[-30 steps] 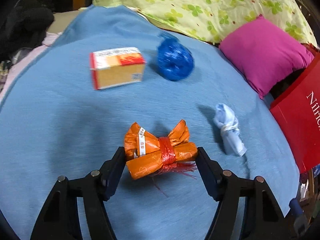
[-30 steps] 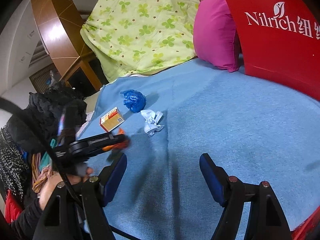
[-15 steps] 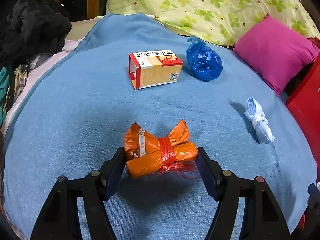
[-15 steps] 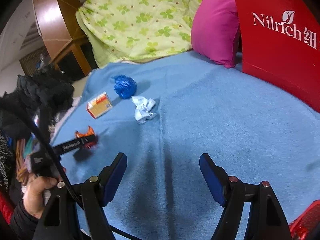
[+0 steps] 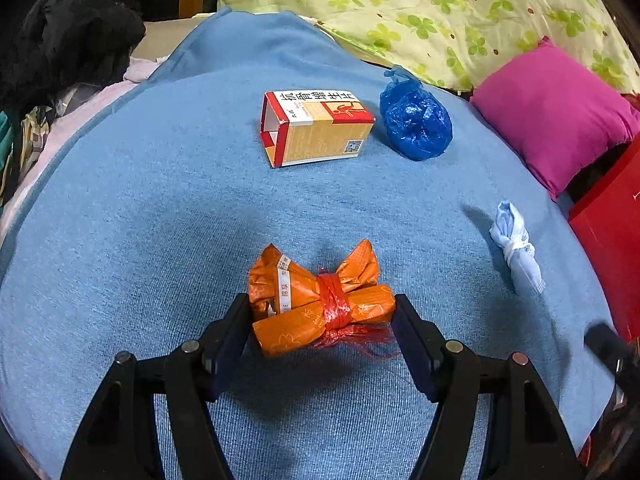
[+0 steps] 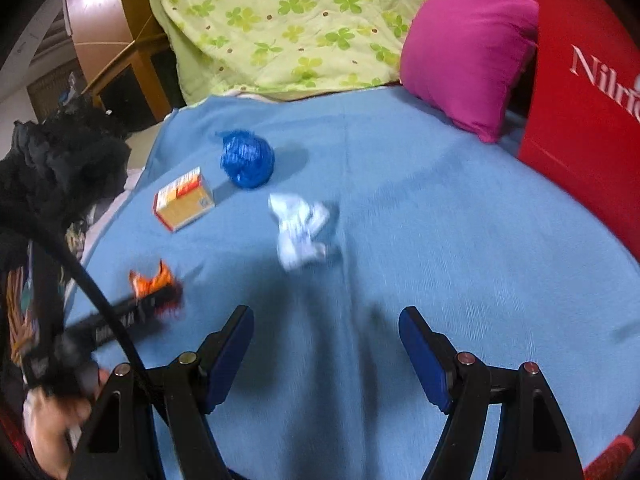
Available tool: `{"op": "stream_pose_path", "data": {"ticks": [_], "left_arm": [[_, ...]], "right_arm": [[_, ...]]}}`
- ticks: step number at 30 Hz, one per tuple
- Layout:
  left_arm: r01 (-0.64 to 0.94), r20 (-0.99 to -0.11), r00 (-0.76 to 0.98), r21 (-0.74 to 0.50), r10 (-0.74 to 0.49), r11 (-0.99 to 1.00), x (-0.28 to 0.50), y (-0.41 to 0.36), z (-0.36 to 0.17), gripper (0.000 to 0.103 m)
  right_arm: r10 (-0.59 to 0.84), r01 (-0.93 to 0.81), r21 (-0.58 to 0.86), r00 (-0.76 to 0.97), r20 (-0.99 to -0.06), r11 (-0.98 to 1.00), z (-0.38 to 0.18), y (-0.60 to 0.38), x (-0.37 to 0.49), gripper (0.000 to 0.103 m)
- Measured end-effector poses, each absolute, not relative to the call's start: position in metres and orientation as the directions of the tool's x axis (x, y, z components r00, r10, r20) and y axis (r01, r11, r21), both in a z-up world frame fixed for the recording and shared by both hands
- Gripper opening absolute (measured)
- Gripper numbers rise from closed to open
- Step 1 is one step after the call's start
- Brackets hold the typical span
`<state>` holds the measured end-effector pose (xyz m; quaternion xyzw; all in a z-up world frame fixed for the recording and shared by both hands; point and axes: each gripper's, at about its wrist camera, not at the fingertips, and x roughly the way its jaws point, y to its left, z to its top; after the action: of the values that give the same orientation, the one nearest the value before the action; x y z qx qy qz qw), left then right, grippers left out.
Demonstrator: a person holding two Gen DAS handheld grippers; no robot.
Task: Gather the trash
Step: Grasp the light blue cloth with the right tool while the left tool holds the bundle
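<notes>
My left gripper (image 5: pixel 320 322) is shut on an orange wrapper bundle (image 5: pixel 316 300) tied with red string, held above the blue blanket (image 5: pixel 160 220). It shows in the right wrist view too (image 6: pixel 154 284), at the left. On the blanket lie an orange and red carton (image 5: pixel 316 128), a crumpled blue plastic bag (image 5: pixel 416 120) and a knotted pale blue bag (image 5: pixel 516 244). My right gripper (image 6: pixel 326 344) is open and empty, hovering over the blanket short of the pale blue bag (image 6: pixel 300 228). The carton (image 6: pixel 184 202) and blue bag (image 6: pixel 248 158) lie beyond.
A magenta pillow (image 5: pixel 556 112) and a green floral quilt (image 5: pixel 440 12) lie at the back. A red Nilrich bag (image 6: pixel 580 100) stands at the right. Dark clothes (image 5: pixel 60 36) are piled at the left edge.
My left gripper, still holding the orange bundle, has pulled back to the left. My right gripper has swung left toward the pale blue bag, which now sits nearer the view's centre.
</notes>
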<state>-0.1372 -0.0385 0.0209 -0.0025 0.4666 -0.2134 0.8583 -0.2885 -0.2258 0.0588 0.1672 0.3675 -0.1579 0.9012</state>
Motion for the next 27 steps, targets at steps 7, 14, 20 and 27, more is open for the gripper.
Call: {"op": "stream_pose_path", "data": {"ticks": [7, 14, 20, 27], "left_arm": [[0.357, -0.802, 0.46, -0.227, -0.382, 0.906, -0.133, -0.036, 0.022, 0.071], [0.356, -0.804, 0.458, -0.225, -0.379, 0.907, -0.131, -0.036, 0.023, 0.071], [0.358, -0.805, 0.459, -0.22, -0.376, 0.908, -0.131, -0.037, 0.022, 0.071], [0.362, -0.806, 0.464, -0.206, -0.368, 0.909, -0.13, -0.04, 0.022, 0.071]], "right_arm": [[-0.19, 0.417, 0.138, 0.653, -0.733, 0.899, 0.059, -0.234, -0.244, 0.078], [-0.203, 0.397, 0.077, 0.615, -0.762, 0.915, 0.045, -0.23, -0.207, 0.078], [-0.182, 0.377, 0.063, 0.58, -0.794, 0.924, 0.026, -0.228, -0.186, 0.041], [-0.19, 0.348, 0.037, 0.594, -0.781, 0.937, 0.023, -0.22, -0.196, 0.03]]}}
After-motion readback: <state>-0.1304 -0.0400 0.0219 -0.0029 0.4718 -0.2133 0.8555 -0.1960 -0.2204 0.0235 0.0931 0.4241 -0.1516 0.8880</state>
